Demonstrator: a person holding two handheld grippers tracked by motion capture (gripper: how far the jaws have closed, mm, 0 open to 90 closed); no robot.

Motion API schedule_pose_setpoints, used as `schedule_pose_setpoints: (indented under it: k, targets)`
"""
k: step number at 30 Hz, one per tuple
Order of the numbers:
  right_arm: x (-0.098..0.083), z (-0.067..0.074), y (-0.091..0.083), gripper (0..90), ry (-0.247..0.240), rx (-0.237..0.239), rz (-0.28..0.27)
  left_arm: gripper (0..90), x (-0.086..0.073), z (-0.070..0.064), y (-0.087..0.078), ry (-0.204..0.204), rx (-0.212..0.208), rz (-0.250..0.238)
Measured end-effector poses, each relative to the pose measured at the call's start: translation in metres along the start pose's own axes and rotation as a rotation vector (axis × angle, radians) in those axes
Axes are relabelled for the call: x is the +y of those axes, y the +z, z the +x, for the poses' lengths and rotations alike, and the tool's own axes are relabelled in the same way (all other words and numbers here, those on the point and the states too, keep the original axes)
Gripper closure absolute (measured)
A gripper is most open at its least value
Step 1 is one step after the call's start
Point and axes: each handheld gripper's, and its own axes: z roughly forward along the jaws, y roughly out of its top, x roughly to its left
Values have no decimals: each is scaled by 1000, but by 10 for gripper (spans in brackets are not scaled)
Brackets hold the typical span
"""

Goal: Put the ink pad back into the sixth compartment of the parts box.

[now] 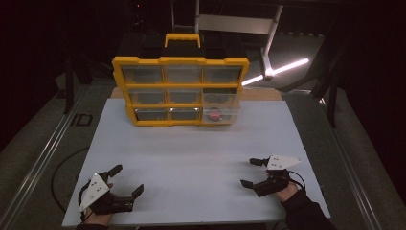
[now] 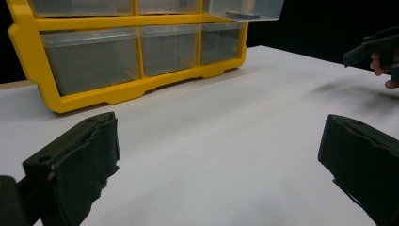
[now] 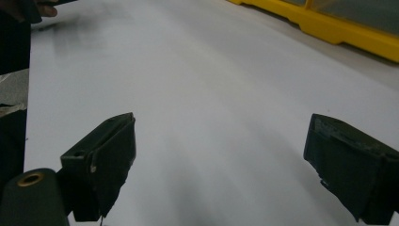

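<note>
A yellow organiser [image 1: 179, 88] with clear drawers stands at the back of the white table [image 1: 191, 153]. Its lower right drawer [image 1: 219, 115] is pulled out and holds a small red object [image 1: 214, 114]. My left gripper [image 1: 128, 179] rests near the front left edge, jaws wide open and nothing between them. My right gripper [image 1: 250, 172] rests near the front right, open too and holding nothing. The left gripper view shows the organiser [image 2: 131, 52] ahead beyond my left gripper [image 2: 219, 155]. In the right gripper view, the organiser's yellow base [image 3: 339, 28] lies far right of my right gripper [image 3: 221, 160].
Metal rails [image 1: 43, 153] run along both sides of the table. A bright light bar [image 1: 282, 69] and a metal frame stand behind the organiser. A cable [image 1: 60, 172] loops off the left edge.
</note>
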Motion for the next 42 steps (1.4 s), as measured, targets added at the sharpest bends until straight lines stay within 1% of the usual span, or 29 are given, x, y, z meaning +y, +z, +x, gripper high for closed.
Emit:
schedule_pose_setpoints:
  k: [2, 6, 8, 9, 10, 12, 13, 15, 16, 18, 19, 20, 23, 28, 32, 37, 42]
  targets:
    - [-2, 1, -2, 98, 2, -2, -1, 1, 0, 0, 0, -3, 0, -1]
    - [-8, 3, -7, 98, 12, -30, 3, 1, 0, 0, 0, 0, -1, -1]
    - [-10, 4, -11, 98, 24, -43, -4, 1, 0, 0, 0, 0, -1, 0]
    - [-10, 4, -11, 98, 24, -43, -4, 1, 0, 0, 0, 0, -1, 0]
    - [-14, 3, -14, 98, 53, -61, -4, 1, 0, 0, 0, -1, -1, 1]
    - [-16, 3, -15, 98, 67, -74, -7, 1, 0, 0, 0, 1, -3, 4]
    - [-16, 2, -15, 99, 75, -86, 0, 1, 0, 0, 0, 2, -4, 6]
    - [-18, 0, -13, 98, 94, -80, -9, 1, 1, -1, -1, 14, 1, 3]
    - [-18, -2, -11, 99, 98, -86, -3, 1, 1, -1, -1, 14, 1, 3]
    - [-18, -3, -9, 99, 91, -104, -4, 1, 1, -1, -2, 10, 2, -5]
    - [-19, -3, -9, 99, 88, -108, -1, 1, 1, -1, -2, 15, 2, 1]
    - [-19, -3, -8, 99, 82, -122, 4, 1, 1, -1, -1, 11, 0, 2]
    - [-19, -4, -9, 99, 73, -149, -3, 1, 0, -1, 0, 11, -6, 7]
    - [-18, -5, -8, 99, 65, -199, 4, 1, 0, -1, 0, 13, 1, 11]
    - [-17, -5, -6, 99, 65, -207, 8, 1, 0, -1, 1, 13, 1, 16]
    - [-17, -6, -4, 99, 60, -210, 32, 1, -1, -1, 1, 11, -1, 24]
    - [-16, -5, -4, 99, 55, -209, 37, 1, -1, -1, 2, 11, -2, 31]
